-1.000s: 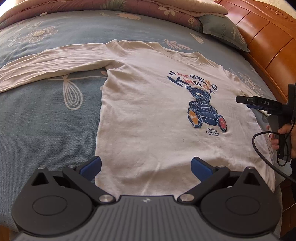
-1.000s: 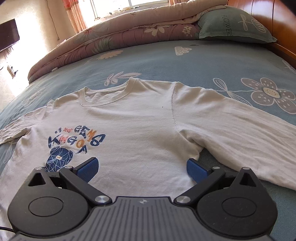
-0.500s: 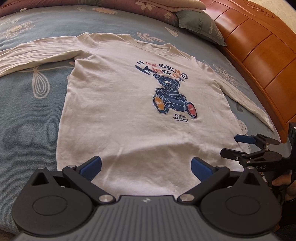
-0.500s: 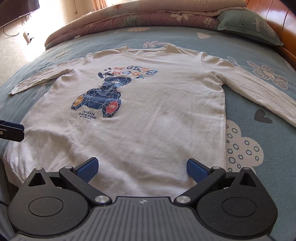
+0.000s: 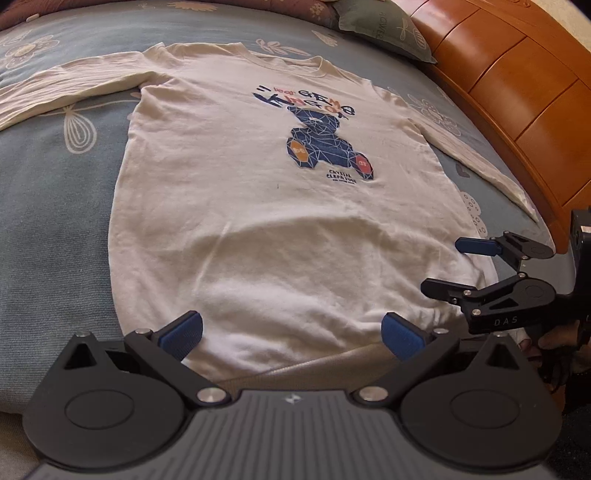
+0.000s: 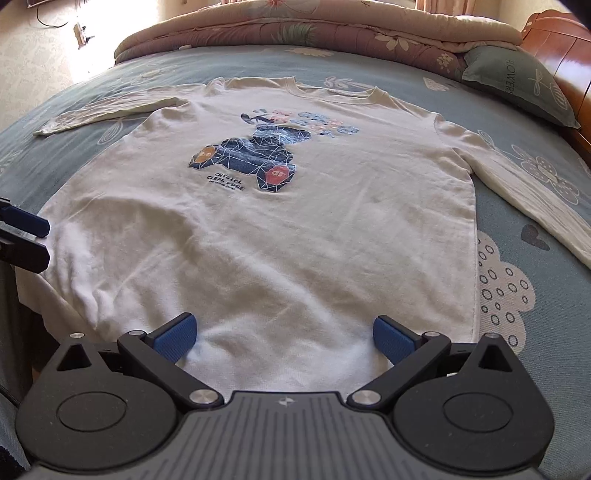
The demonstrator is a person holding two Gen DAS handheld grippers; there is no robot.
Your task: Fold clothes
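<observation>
A white long-sleeved shirt (image 5: 258,221) with a blue bear print lies flat and face up on the bed, both sleeves spread out to the sides. My left gripper (image 5: 291,332) hovers open just over the hem, nothing between its blue pads. In the same view my right gripper (image 5: 448,267) is open at the hem's right corner, held by a hand. In the right wrist view the shirt (image 6: 277,240) fills the middle, and my right gripper (image 6: 284,338) stands open above the hem. My left gripper (image 6: 37,240) pokes in at the left edge near the other hem corner.
The blue flowered bed cover (image 5: 44,221) surrounds the shirt. An orange wooden headboard (image 5: 517,92) runs along the right, with a grey-green pillow (image 5: 380,29) against it. A folded pink quilt (image 6: 295,29) lies across the far end. The bed's near edge is just below the hem.
Both grippers have pulled back from the upper part of the shirt to its hem. The right gripper went from the shoulder and sleeve area to the hem's right corner. The shirt has not moved.
</observation>
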